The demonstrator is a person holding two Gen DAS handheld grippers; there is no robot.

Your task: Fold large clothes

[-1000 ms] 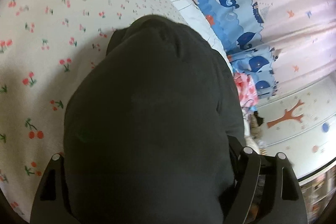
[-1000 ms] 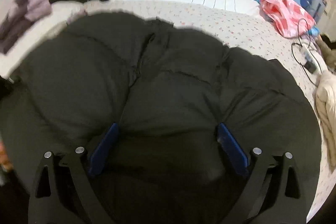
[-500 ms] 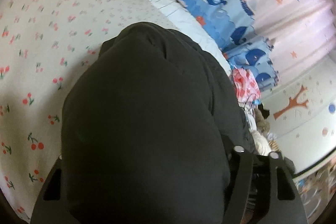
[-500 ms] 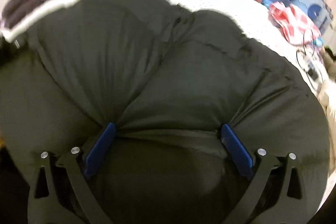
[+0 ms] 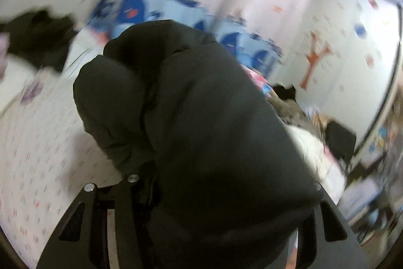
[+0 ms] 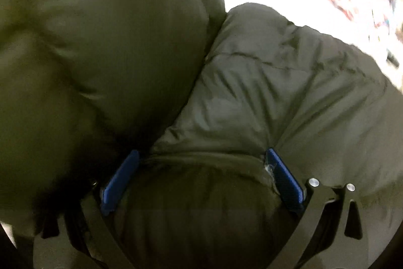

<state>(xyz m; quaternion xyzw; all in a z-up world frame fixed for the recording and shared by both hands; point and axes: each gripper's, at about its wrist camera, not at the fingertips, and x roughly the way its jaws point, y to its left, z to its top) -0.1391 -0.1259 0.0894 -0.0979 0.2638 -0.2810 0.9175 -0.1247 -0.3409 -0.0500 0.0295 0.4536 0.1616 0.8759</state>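
**Carrying the jacket fold over**

The right hand-held gripper [image 6: 199,175] stands wide, its blue pads [image 6: 120,182] bracketing a thick roll of the dark puffer jacket [image 6: 264,97]. The left hand-held gripper [image 5: 201,213] is buried in jacket bulk; its opening cannot be told. Beyond lies the floral bed [image 5: 37,148]. Keep both edges level and lower evenly so the padding doesn't slip.

Left claw [image 5: 216,196] fingertips buried under dark puffy jacket [image 5: 201,117], motion-blurred whale-print bedding [image 5: 136,9], jacket overrunning right view's edges

Black linkage arms, silver rivets, blue jaws
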